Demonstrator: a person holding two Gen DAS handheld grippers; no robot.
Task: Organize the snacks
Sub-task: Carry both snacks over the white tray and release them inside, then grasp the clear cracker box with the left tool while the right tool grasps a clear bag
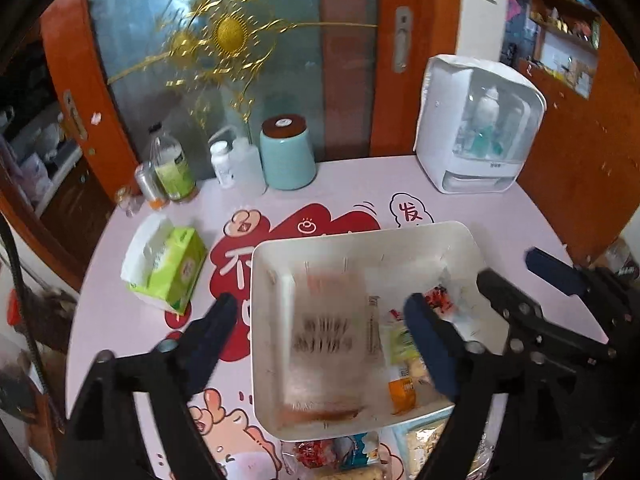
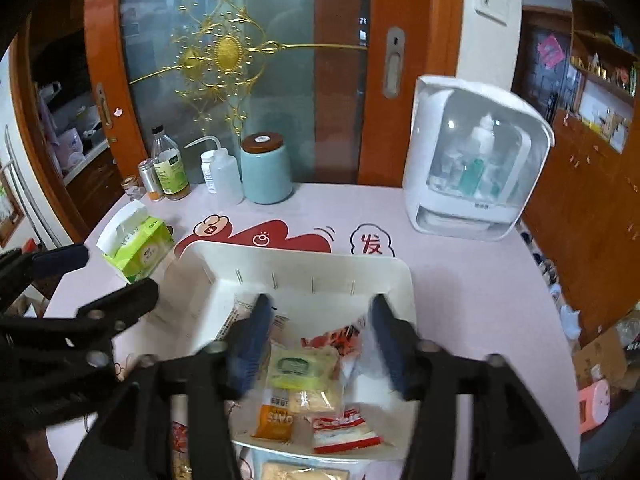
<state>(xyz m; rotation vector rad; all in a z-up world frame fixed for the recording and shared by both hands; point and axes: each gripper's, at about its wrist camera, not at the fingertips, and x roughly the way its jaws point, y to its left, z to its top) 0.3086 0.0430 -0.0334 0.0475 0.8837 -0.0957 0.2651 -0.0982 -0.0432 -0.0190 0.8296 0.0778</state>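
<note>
White tray [image 2: 400, 280] on a pink table [image 2: 460, 280] with a cartoon print. Left gripper [image 1: 320, 320] and right gripper [image 2: 318, 328] both hover over the tray, jaws spread apart and grasping nothing. Inside the tray lie the snacks: a long clear packet [image 1: 328, 344] on the left side, a green-and-yellow packet [image 2: 300, 368], an orange packet [image 2: 276, 420], a red-and-white packet [image 2: 344, 432] and a red printed packet [image 2: 340, 338]; motion blur makes their labels unreadable. More packets [image 1: 352, 452] lie on the table just beside the tray's near edge. Behind the tray: a green tissue pack [image 1: 172, 272], a teal jar [image 1: 286, 156], bottles [image 1: 172, 168] and a white cabinet with a clear door [image 1: 480, 128].
</note>
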